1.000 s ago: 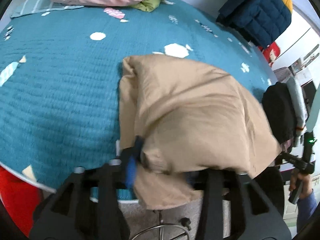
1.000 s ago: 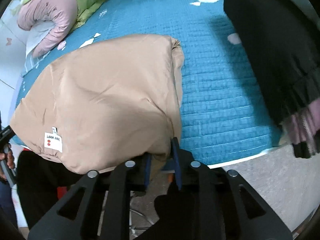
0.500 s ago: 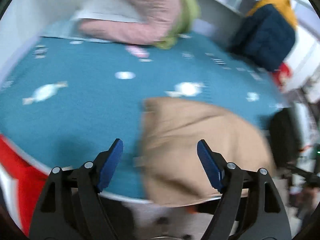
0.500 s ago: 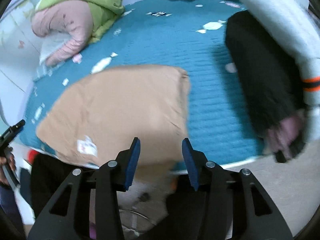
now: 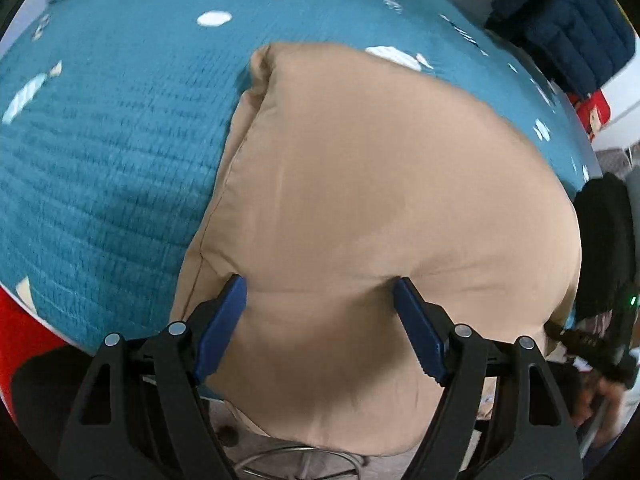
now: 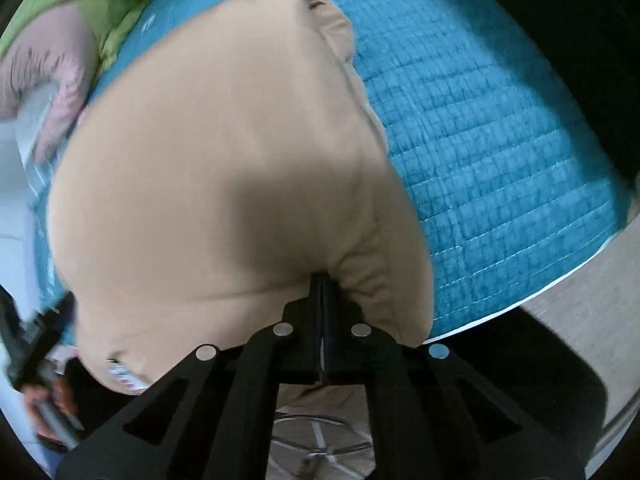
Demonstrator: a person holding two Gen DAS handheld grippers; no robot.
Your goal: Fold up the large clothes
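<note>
A folded tan padded jacket (image 5: pixel 360 180) lies at the near edge of a teal quilted bed cover (image 5: pixel 100 160), partly overhanging it. My left gripper (image 5: pixel 320 292) points down onto the jacket's near part. Its blue pads (image 5: pixel 224 320) stand wide apart and open, and the fabric bulges up between them. In the right wrist view the same jacket (image 6: pixel 240 160) fills the middle. My right gripper (image 6: pixel 321 280) is shut, its tips dug into a puckered crease near the jacket's right edge. No fabric shows between its jaws.
Pink and green jackets (image 6: pixel 60 60) are piled at the far side of the bed cover (image 6: pixel 500 160). A navy jacket (image 5: pixel 560 28) lies at the back right, a black garment (image 5: pixel 604 240) at the right. A chair base (image 6: pixel 320 440) stands on the floor below.
A second ago both grippers pinched the jacket's near edge. They let go and rose. Now both have come down onto the jacket, the left one wide, the right one closed.
</note>
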